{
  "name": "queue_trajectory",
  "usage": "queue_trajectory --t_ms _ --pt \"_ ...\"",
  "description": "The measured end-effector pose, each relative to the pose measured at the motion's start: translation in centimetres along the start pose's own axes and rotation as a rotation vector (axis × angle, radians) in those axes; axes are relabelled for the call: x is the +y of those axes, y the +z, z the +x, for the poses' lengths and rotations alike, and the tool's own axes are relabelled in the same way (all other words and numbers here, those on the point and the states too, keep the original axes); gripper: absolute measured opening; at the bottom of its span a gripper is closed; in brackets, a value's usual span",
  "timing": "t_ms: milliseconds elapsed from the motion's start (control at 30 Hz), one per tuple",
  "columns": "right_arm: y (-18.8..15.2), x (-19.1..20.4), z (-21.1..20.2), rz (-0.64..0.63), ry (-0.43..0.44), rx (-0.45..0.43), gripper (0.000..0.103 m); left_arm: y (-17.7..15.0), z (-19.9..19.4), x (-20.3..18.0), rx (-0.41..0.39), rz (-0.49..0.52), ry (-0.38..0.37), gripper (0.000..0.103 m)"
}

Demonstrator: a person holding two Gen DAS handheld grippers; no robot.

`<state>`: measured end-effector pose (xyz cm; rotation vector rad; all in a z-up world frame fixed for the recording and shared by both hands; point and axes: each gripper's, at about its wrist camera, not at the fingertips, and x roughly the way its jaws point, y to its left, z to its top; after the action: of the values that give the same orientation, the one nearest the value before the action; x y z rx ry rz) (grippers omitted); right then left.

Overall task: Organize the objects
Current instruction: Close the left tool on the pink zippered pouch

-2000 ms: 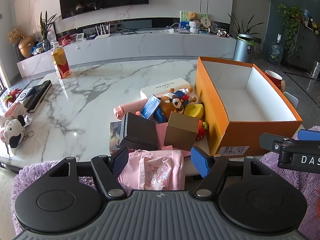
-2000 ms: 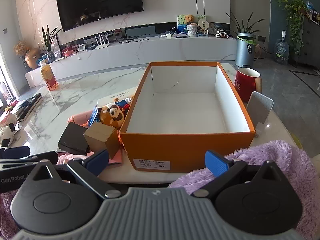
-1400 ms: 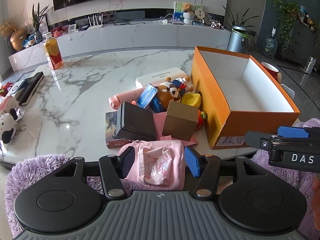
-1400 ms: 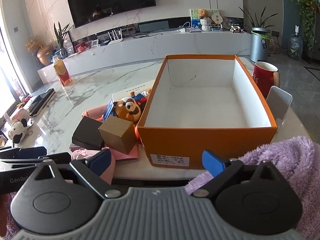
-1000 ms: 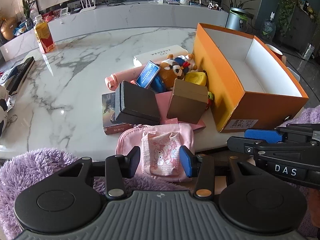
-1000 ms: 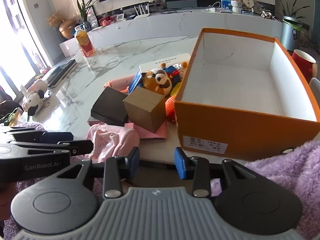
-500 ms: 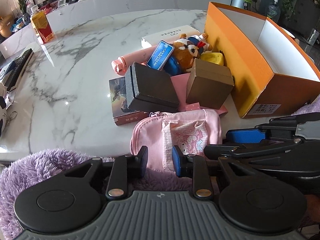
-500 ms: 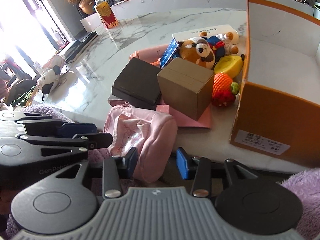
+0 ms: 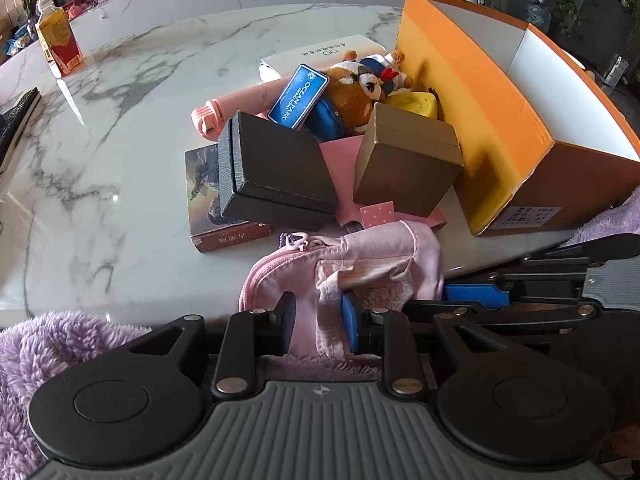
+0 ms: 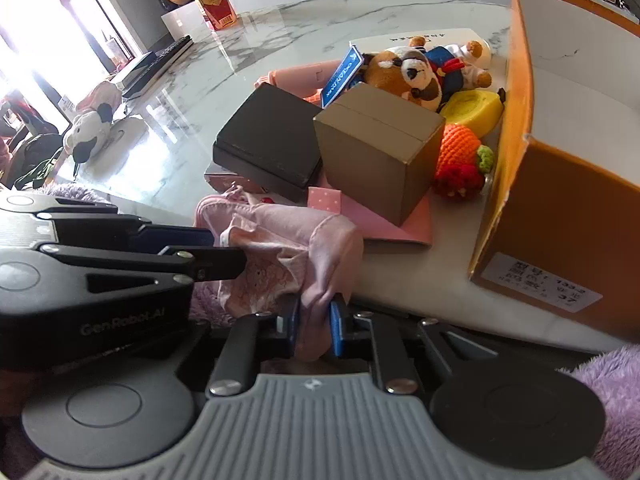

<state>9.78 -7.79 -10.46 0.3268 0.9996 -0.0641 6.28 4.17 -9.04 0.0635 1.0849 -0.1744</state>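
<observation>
A pink fabric pouch [image 9: 360, 264] lies at the near table edge; it also shows in the right wrist view [image 10: 280, 248]. My left gripper [image 9: 316, 320] is shut on its near left part. My right gripper [image 10: 314, 324] is shut on its near right corner. Behind the pouch lie a black box [image 9: 276, 168], a tan box [image 9: 404, 164], a plush raccoon [image 9: 356, 88], a blue card [image 9: 298, 96], a yellow toy [image 10: 476, 110] and a knitted carrot [image 10: 460, 152]. An open orange box [image 9: 480, 92] stands to the right, with nothing visible inside.
A book [image 9: 208, 208] lies under the black box. A white flat box [image 9: 320, 56] and a pink stick [image 9: 232, 104] lie behind the pile. A juice carton [image 9: 58, 42] stands far left. A cow plush [image 10: 90, 132] and keyboard [image 10: 160, 60] lie at the left.
Both grippers moved forward and down onto the pink pouch and closed on it, the left at its left part, the right at its right corner. The pouch is bunched up now.
</observation>
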Motion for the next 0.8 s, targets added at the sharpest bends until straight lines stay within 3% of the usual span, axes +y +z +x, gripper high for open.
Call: queue_trajectory --t_ms 67,300,367,500,567,667,733,800 --pt "0.0 -0.1 -0.2 0.001 -0.007 -0.005 0.016 0.0 0.0 -0.2 -0.004 0.002 -0.033 0.012" --pt "0.5 -1.3 -2.0 0.06 -0.003 -0.046 0.025 -0.2 -1.7 -1.5 -0.081 0.146 -0.003 0.01" --pt "1.0 -1.7 -2.4 0.088 0.003 -0.062 0.032 0.1 -1.8 -2.0 -0.082 0.224 0.03 0.01" --pt "1.8 -1.7 -2.7 0.078 -0.005 -0.087 0.032 0.1 -1.5 -3.1 -0.063 0.465 0.148 0.01" --pt "2.1 -1.4 -2.6 0.063 0.006 -0.093 0.032 -0.4 -1.3 -3.2 -0.059 0.571 0.16 0.01" --pt "2.5 -0.4 -2.0 -0.015 0.056 -0.071 0.032 -0.4 -1.2 -2.1 -0.038 0.539 0.073 0.01" --pt "2.4 0.1 -1.4 -0.073 0.069 -0.048 0.039 -0.4 -1.5 -1.4 -0.039 0.529 0.047 0.01" --pt "2.3 0.2 -0.6 -0.099 0.064 -0.038 0.039 -0.4 -1.7 -0.8 -0.04 0.502 0.021 0.01"
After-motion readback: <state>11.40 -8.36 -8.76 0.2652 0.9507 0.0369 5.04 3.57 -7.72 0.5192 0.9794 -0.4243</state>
